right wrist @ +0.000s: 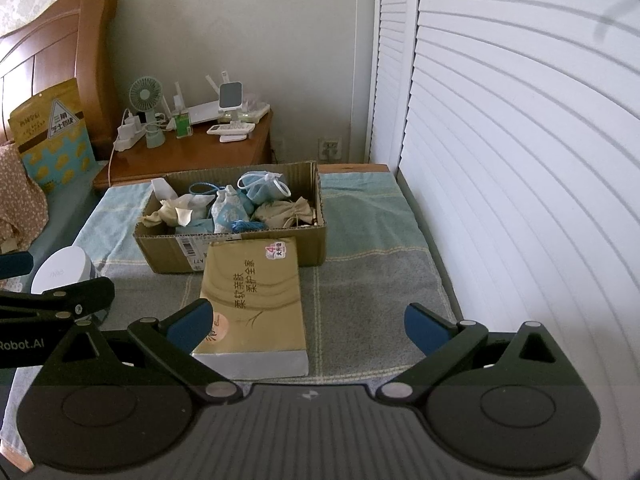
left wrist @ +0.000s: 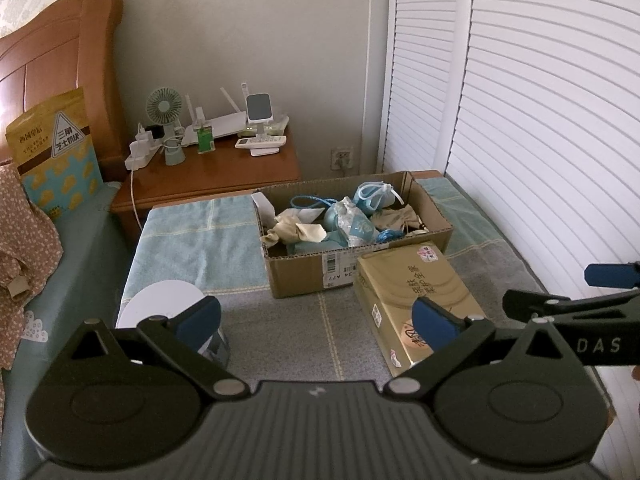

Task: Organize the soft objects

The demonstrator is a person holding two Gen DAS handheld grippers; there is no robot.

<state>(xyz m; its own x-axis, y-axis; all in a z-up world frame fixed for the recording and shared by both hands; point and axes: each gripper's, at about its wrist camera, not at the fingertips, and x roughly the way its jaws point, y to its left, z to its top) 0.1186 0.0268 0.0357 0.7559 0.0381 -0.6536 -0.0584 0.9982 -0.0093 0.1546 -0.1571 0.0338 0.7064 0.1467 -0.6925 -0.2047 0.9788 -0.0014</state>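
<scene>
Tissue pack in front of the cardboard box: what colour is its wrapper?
Gold-tan with dark lettering; the tissue pack shows best in the right wrist view.

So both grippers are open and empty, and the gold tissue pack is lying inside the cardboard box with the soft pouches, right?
Not quite. The gold tissue pack lies outside the cardboard box, on the towel in front of it, as the right wrist view shows. The left gripper and right gripper are open and empty.
</scene>
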